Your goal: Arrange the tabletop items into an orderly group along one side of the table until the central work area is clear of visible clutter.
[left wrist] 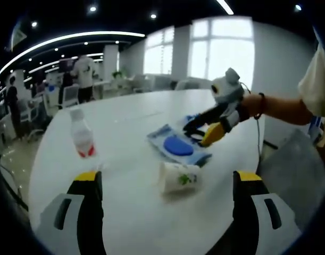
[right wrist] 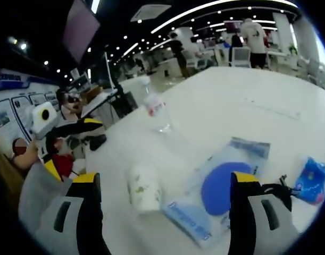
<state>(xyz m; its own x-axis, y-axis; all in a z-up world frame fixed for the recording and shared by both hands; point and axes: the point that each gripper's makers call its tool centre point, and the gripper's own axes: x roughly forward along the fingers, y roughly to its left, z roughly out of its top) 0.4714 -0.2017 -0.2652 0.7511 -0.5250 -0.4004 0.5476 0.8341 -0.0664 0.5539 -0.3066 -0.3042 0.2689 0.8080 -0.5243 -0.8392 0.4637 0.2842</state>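
Tongs: your right tongs (left wrist: pixel 205 130) spread over the wipes pack (left wrist: pixel 178 144); left tongs (left wrist: pixel 167 183) released above the surface (left wrist: pixel 125 212)

Black gripper (left wrist: pixel 167 183) jaws, yellow tips, dark wristband (left wrist: pixel 263 105)

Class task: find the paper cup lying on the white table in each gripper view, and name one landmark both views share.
Left gripper view: the cup lies low in the middle, between the view's own jaws, just below the blue packet.
Right gripper view: the cup is lower left of centre, left of the blue packet.
Shared landmark: the bottle with the red label.
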